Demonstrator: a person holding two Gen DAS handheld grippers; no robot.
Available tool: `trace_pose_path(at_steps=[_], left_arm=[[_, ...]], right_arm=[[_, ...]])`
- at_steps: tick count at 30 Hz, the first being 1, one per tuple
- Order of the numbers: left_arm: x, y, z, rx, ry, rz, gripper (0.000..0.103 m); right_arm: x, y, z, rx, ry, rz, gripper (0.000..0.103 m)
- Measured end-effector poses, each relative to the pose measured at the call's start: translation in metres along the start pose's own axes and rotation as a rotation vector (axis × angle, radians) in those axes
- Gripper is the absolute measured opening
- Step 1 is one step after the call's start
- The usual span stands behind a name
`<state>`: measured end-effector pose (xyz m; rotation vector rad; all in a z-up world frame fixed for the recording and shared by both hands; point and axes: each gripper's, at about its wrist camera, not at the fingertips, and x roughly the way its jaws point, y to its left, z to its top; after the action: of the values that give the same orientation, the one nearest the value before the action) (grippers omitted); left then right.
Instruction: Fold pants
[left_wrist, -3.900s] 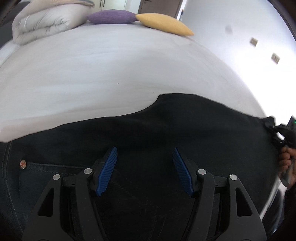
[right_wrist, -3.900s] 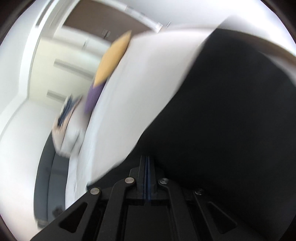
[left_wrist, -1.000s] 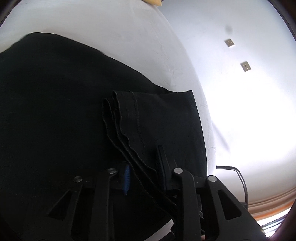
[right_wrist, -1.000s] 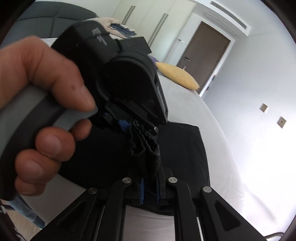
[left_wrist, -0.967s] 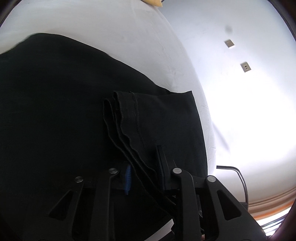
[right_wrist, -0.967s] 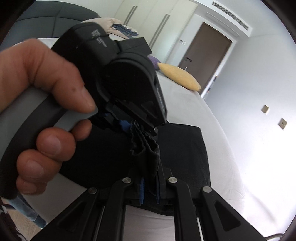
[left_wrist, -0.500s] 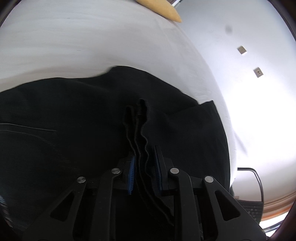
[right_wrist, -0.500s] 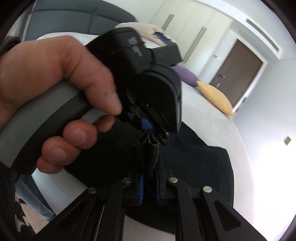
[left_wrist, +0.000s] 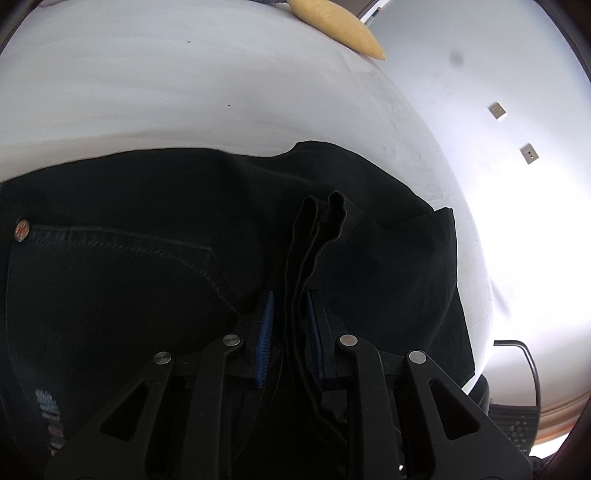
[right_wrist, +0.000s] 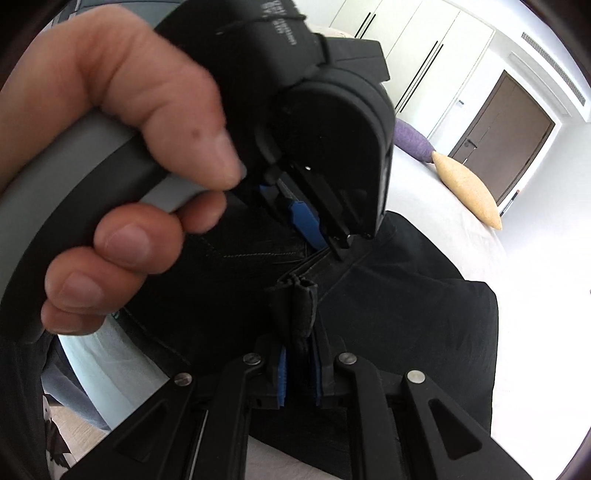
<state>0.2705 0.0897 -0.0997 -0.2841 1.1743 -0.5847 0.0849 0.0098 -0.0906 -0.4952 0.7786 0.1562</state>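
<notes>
Both of my tools grip the black pants: my left hand-held gripper pinches a stack of hem layers between its blue pads, and my right hand-held gripper clamps a bunched fold of the same cloth. The pants lie on the white bed, filling the lower half of the left view, a rivet at the left edge. In the right view my left hand and its tool block the upper left. A yellow pillow and a purple pillow lie at upper right, before a brown door.
</notes>
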Motion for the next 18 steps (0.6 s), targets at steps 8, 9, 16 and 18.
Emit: trace_pose_path(at_steps=[8, 9, 16, 18], left_arm=[[-0.014, 0.013, -0.023, -0.028, -0.035, 0.002, 0.017], [-0.015, 0.013, -0.024, -0.032, -0.038, 0.003, 0.017], [-0.037, -0.013, -0.025, -0.004, -0.129, 0.062, 0.018], [-0.038, -0.026, -0.021, 0.045, -0.137, 0.062, 0.018]], right_arm=[[-0.008, 0.006, -0.014, -0.062, -0.020, -0.010, 0.014], [-0.007, 0.003, -0.017, -0.059, -0.017, -0.009, 0.014], [-0.012, -0.014, -0.023, -0.012, -0.036, 0.061, 0.054], [-0.026, -0.032, -0.032, 0.042, -0.073, 0.119, 0.072]])
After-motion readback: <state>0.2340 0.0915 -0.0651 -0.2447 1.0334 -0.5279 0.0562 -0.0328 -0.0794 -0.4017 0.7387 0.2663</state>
